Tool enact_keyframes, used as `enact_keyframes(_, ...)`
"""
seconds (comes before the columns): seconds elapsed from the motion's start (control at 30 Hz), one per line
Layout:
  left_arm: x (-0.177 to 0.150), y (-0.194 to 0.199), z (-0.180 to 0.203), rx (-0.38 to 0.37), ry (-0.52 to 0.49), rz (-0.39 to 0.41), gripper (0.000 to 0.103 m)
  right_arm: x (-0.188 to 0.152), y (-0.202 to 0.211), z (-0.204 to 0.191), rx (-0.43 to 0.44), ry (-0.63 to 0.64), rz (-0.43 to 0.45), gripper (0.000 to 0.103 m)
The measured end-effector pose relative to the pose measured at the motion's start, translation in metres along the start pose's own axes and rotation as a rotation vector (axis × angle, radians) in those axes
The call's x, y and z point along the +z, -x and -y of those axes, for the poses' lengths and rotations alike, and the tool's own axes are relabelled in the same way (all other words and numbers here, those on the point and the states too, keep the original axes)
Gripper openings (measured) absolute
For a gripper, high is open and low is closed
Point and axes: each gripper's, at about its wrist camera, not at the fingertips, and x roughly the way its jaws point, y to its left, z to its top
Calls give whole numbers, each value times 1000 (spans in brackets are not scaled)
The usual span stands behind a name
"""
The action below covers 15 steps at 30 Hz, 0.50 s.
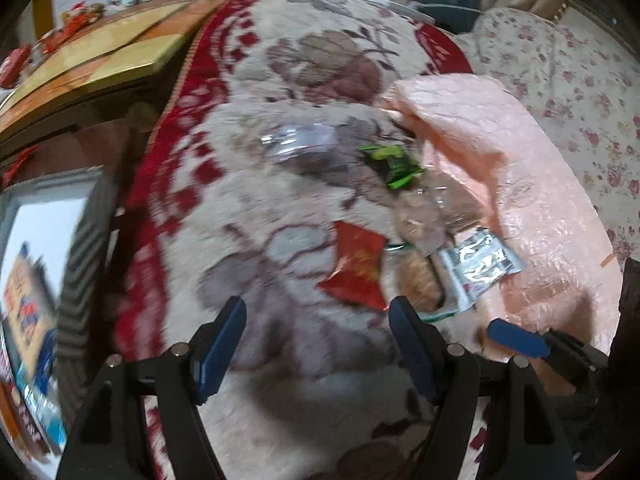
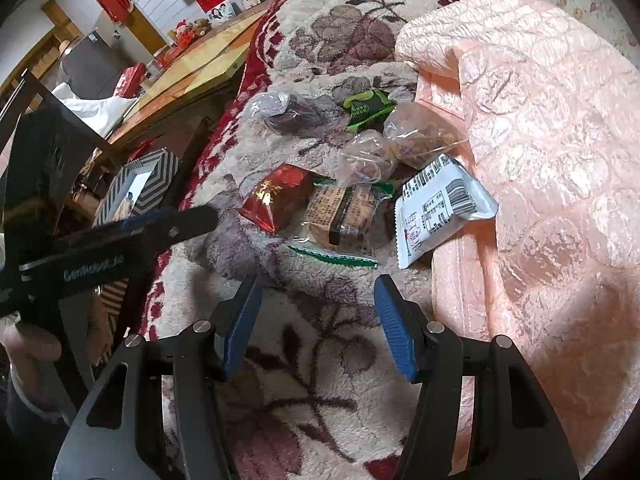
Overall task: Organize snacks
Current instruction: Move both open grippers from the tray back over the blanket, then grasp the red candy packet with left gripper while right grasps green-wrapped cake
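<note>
Several snack packets lie in a loose pile on a floral blanket (image 2: pixel 320 360): a red packet (image 2: pixel 280 196) (image 1: pixel 356 268), a brown biscuit packet (image 2: pixel 344 216), a white packet with a barcode (image 2: pixel 440 208) (image 1: pixel 480 264), a dark green packet (image 2: pixel 368 108) (image 1: pixel 392 164) and clear bags (image 2: pixel 288 112) (image 1: pixel 300 144). My right gripper (image 2: pixel 318 292) hovers just short of the biscuit packet, open and holding nothing. My left gripper (image 1: pixel 316 320) is open too, with its jaws just below the red packet and empty. One finger of the left gripper (image 2: pixel 192 218) reaches in from the left.
A pink quilted cover (image 2: pixel 540 120) lies folded to the right of the pile, touching the white packet. A striped box (image 2: pixel 136 188) (image 1: pixel 32 280) stands off the blanket's left edge. Behind it is a wooden table (image 2: pixel 192 68). A person's hand (image 2: pixel 28 348) holds the left gripper.
</note>
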Motion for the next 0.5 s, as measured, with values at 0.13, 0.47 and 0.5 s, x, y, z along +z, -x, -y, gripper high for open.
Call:
enact_keyframes(0.13,11,-12,12,2,-63,-12,76,4,-3,2,-17,8,6,58)
enact_keyframes(0.47,24,-47,23,-14,-143,-108,76,13,-9,7,-4,-3,1,58)
enact_keyframes(0.5,24,-49,24,-12,-148,-111,76,14,-10,8,-4,-7,0,58)
